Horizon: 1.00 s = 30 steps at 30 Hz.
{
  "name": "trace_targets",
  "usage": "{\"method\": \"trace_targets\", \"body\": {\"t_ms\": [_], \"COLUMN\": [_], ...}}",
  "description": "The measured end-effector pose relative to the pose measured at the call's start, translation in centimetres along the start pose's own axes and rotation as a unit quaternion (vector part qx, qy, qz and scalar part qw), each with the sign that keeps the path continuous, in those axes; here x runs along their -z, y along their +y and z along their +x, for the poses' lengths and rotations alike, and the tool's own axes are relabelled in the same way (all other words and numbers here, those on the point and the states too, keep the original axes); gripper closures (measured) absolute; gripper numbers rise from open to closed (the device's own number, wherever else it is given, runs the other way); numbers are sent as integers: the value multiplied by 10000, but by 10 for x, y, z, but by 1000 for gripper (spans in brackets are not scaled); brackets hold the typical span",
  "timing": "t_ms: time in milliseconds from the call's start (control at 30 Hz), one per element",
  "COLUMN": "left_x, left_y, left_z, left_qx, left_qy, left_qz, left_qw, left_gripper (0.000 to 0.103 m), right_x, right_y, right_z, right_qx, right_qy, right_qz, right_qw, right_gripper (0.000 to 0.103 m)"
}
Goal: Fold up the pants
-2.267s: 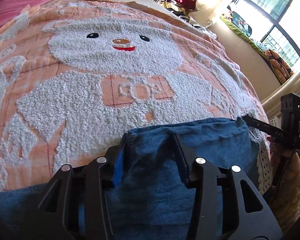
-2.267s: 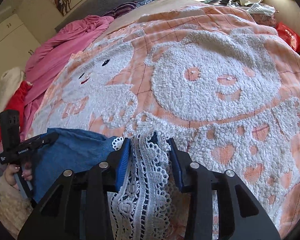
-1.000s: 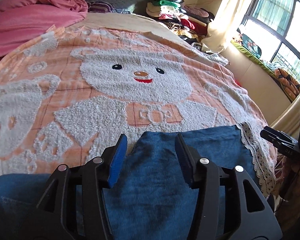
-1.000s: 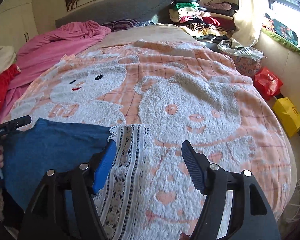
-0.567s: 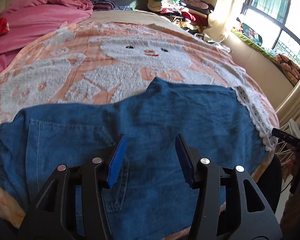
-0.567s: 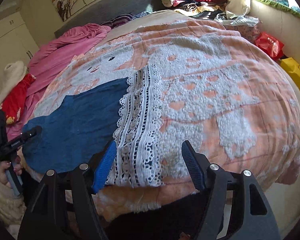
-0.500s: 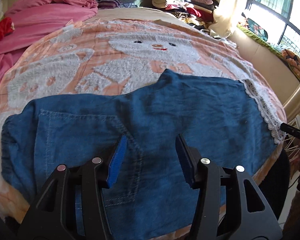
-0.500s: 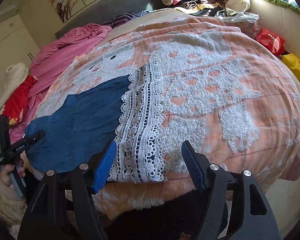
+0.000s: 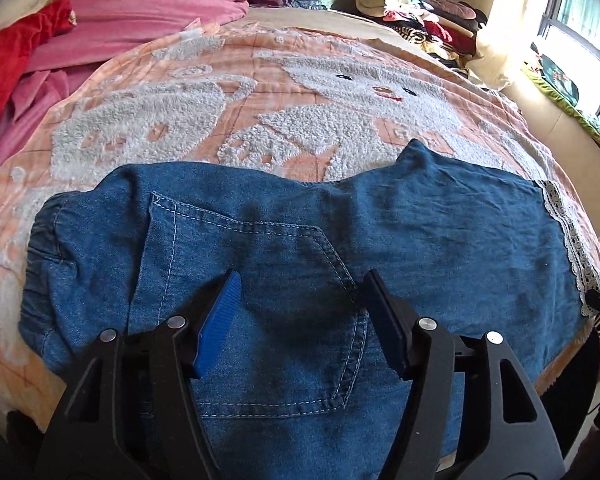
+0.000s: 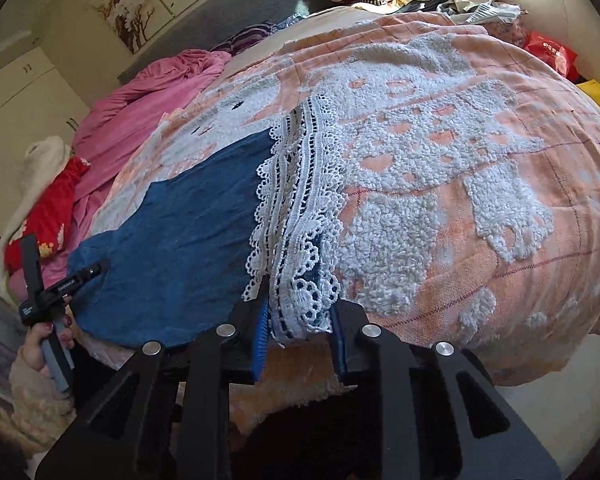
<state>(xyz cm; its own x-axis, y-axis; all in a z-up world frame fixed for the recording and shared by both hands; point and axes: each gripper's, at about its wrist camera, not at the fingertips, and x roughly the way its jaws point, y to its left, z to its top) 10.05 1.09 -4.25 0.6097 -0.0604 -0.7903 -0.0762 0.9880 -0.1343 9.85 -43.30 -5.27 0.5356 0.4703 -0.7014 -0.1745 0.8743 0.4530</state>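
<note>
The blue denim pants (image 9: 300, 240) lie flat across the near edge of the bed, waistband at left, white lace hem (image 9: 572, 240) at right, back pocket facing up. My left gripper (image 9: 300, 312) is open and hovers over the back pocket, holding nothing. In the right wrist view the pants (image 10: 188, 216) run to the left and the lace hem (image 10: 300, 216) lies in the middle. My right gripper (image 10: 298, 320) has its jaws narrowed around the near corner of the lace hem at the bed edge. The left gripper (image 10: 88, 272) shows at far left, hand-held.
The bed carries an orange blanket with white bear figures (image 9: 340, 92). A pink quilt (image 9: 140, 12) and a red cloth (image 9: 12, 60) lie at the left. Piled clothes (image 9: 420, 12) sit at the headboard side. A window (image 9: 580, 28) is at right. A red bag (image 10: 548, 52) lies beyond the bed.
Both grippers let go of the pants and drew back to the bed's near edge. The left moved toward the waistband end. The right gripper's jaws have closed in around the lace hem corner.
</note>
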Motion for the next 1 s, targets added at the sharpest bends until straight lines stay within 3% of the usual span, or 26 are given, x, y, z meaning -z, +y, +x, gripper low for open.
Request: {"method": "trace_targets", "body": {"t_ms": [100, 300, 400, 467, 600, 800, 1000], "left_x": [0, 0, 1, 1, 1, -5, -7], "left_y": [2, 11, 10, 11, 12, -2, -47], "left_z": [-1, 7, 6, 4, -11, -37, -44], "left_qx": [-135, -177, -178, -131, -120, 52, 586], "left_qy": [-34, 0, -53, -95, -155, -332, -309], "left_qz": [14, -85, -79, -85, -165, -52, 398], "left_qw": [9999, 9998, 9998, 9998, 9997, 9994, 9970], "left_gripper": [47, 47, 47, 47, 47, 45, 41], "right_x": [2, 11, 11, 11, 15, 15, 8], "right_y": [5, 10, 7, 7, 9, 28, 69], "right_z": [-9, -1, -2, -8, -29, -50, -33], "right_qx": [291, 806, 838, 920, 1170, 1134, 761], "right_qy": [-47, 88, 74, 19, -282, -615, -559], "right_qz": [-244, -455, -351, -282, -207, -351, -865], "right_qw": [9993, 9957, 9958, 9954, 9925, 9910, 9918], "right_gripper": [86, 83, 77, 67, 58, 56, 54]}}
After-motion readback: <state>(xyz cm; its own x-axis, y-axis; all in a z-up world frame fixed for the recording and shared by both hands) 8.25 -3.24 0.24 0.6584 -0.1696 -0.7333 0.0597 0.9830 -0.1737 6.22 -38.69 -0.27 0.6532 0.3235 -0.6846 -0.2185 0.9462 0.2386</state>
